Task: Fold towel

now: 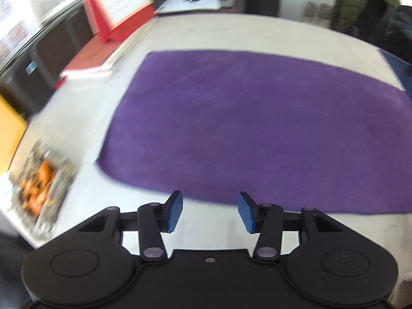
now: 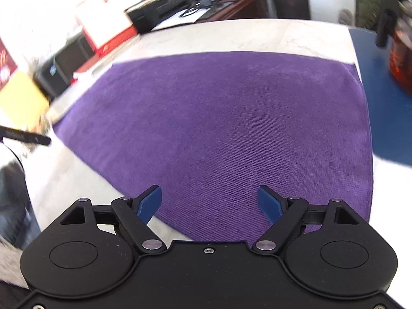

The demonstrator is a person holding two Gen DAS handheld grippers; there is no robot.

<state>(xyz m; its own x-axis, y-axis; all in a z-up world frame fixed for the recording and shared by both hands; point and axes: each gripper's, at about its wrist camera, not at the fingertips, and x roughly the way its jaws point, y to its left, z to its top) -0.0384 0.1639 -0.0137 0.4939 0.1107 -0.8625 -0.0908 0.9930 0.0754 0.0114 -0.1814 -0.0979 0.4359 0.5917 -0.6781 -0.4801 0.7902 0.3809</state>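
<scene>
A purple towel [image 1: 244, 123] lies spread flat on a white marble-look table [image 1: 82, 118]. My left gripper [image 1: 209, 212] is open and empty, hovering just short of the towel's near edge, toward its near left part. The towel also fills the right wrist view [image 2: 219, 118]. My right gripper [image 2: 209, 204] is open and empty, held over the towel's near edge, its left pad over bare table [image 2: 77, 180] and its right pad over cloth. Both views are blurred by motion.
Left of the towel are a red and white stand [image 1: 116, 7], a red-edged flat stack [image 1: 90, 59] and a clear packet with orange contents [image 1: 41, 180]. A blue surface [image 2: 386, 97] with an amber jar [image 2: 401, 59] lies to the right. A dark desk stands behind.
</scene>
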